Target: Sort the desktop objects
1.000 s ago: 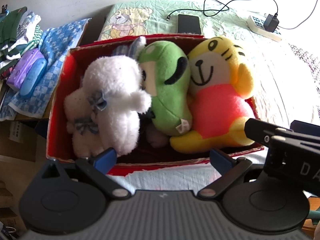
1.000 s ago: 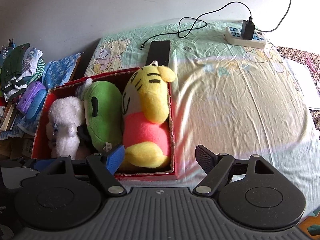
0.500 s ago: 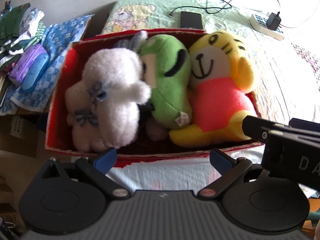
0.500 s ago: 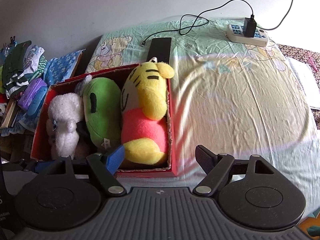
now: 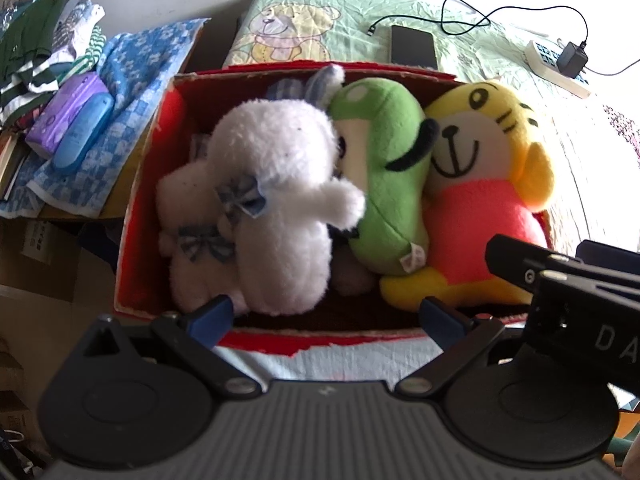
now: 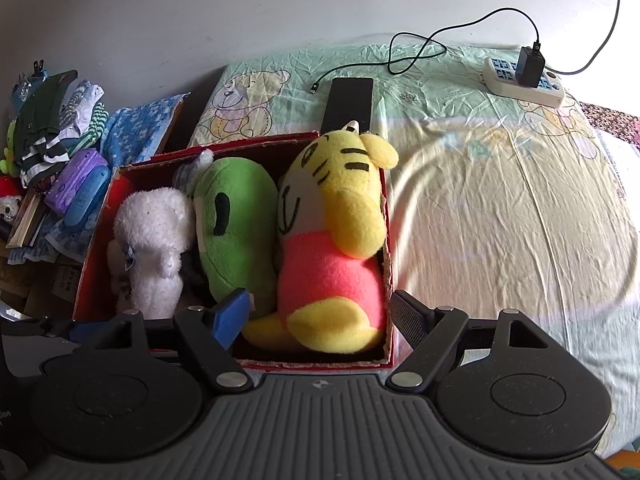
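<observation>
Three plush toys, white (image 5: 276, 204), green (image 5: 384, 184) and yellow tiger (image 5: 484, 184), lie packed in the red box (image 5: 136, 216) on the bed. Both the left gripper (image 5: 326, 314) and right gripper (image 6: 320, 308) hover spread and empty; a low pass could snag the box rim and tip it.

Not much to read here. White capitals "DA" show on the black body of the right gripper's housing (image 5: 592, 312) at the edge of the left wrist view, cut off by the frame. A cardboard box (image 5: 40, 248) down on the left carries a small white label with dark print, too blurred to make out.
</observation>
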`<state>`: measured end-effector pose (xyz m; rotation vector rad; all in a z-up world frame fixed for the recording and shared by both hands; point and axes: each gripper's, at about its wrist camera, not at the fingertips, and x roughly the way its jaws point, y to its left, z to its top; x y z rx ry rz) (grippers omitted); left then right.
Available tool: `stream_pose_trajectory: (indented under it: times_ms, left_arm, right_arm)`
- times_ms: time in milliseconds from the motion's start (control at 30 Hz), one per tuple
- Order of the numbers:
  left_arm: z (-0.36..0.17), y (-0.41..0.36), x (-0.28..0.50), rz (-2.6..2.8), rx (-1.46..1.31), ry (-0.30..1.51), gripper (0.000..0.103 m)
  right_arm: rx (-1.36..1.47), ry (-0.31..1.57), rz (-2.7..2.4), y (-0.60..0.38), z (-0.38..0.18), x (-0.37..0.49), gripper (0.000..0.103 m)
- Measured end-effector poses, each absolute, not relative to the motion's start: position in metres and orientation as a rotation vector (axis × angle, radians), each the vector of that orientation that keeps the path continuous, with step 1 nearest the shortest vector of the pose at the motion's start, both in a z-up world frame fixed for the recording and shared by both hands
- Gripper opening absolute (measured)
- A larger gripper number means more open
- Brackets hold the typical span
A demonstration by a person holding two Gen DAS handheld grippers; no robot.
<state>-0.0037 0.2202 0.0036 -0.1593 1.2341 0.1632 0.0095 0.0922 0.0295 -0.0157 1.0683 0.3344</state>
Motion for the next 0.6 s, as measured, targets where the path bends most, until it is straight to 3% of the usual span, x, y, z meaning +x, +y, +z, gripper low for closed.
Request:
stream_pose_trajectory:
  times_ms: [600]
  left_arm:
    - [0.0,0.215,0.012,0.113,-0.154,1.229,0.1]
  right_arm:
    - [-0.036,1.054,0.285,0.092,0.027,0.021,0.08]
